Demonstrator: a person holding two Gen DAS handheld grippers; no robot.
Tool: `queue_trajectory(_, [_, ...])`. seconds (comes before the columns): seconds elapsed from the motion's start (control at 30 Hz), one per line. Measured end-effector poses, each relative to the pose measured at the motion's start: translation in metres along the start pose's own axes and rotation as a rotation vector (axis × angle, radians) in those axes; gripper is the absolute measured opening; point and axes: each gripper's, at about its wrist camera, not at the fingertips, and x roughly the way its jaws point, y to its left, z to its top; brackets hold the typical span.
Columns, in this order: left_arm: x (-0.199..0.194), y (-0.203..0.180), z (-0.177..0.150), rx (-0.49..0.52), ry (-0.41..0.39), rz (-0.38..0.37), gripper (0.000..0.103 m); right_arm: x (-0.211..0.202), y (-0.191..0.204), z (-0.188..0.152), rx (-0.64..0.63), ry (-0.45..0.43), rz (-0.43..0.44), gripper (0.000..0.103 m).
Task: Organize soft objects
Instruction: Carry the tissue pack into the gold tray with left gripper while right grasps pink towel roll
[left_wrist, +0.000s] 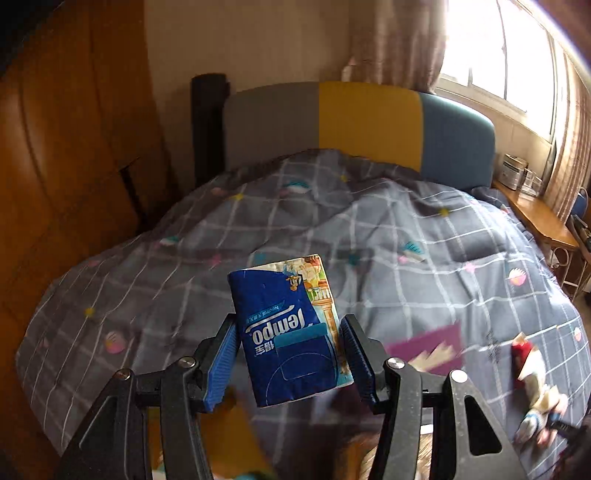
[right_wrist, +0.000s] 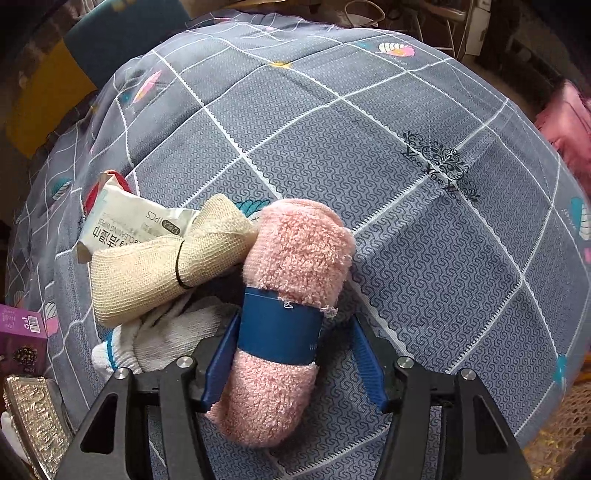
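Note:
My left gripper (left_wrist: 290, 321) is shut on a blue Tempo tissue pack (left_wrist: 291, 332), held upright in the air above the grey checked quilt (left_wrist: 295, 221). In the right wrist view a rolled pink towel (right_wrist: 295, 258) with a blue paper band lies on the quilt (right_wrist: 406, 166). My right gripper (right_wrist: 295, 319) points down over the towel and straddles it. Its left pad (right_wrist: 221, 354) rests against the band, while a dark gap shows beside the right pad (right_wrist: 369, 362). Touching the towel's left side are a beige cloth roll (right_wrist: 166, 266) tied with a black band, a white wipes pack (right_wrist: 122, 221) and white knit gloves (right_wrist: 166, 339).
A purple box (right_wrist: 18, 332) and an ornate silver object (right_wrist: 33, 413) sit at the quilt's left edge. The grey, yellow and blue headboard (left_wrist: 351, 118) stands beyond, with a wooden wardrobe (left_wrist: 55, 184) on the left and a wooden bedside table (left_wrist: 535, 218) under the window.

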Motion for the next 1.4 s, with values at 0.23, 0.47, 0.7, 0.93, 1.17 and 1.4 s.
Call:
queue_trajectory(0.23, [-0.031,0.06,-0.107,-0.038,-0.02,0.013,0.056,0.003,0.017,-0.004,-0.063,-0.01,-0.051,0.066])
queue_trajectory(0.47, [-0.057,0.093,-0.18,-0.088,-0.024,0.092,0.056,0.002,0.023,-0.017,-0.115,-0.038,-0.081,0.064])
queue_trajectory(0.7, [-0.073,0.113,-0.215,-0.098,-0.041,0.161,0.056,-0.001,0.036,-0.024,-0.172,-0.064,-0.111,0.058])
queue_trajectory(0.93, [-0.077,0.125,-0.228,-0.139,-0.024,0.154,0.056,-0.003,0.042,-0.026,-0.191,-0.072,-0.118,0.054])
queue_trajectory(1.17, [-0.062,0.132,-0.241,-0.183,0.04,0.15,0.057,-0.006,0.044,-0.027,-0.197,-0.077,-0.123,0.054])
queue_trajectory(1.4, [-0.03,0.15,-0.263,-0.291,0.171,0.111,0.067,-0.004,0.044,-0.026,-0.21,-0.079,-0.125,0.053])
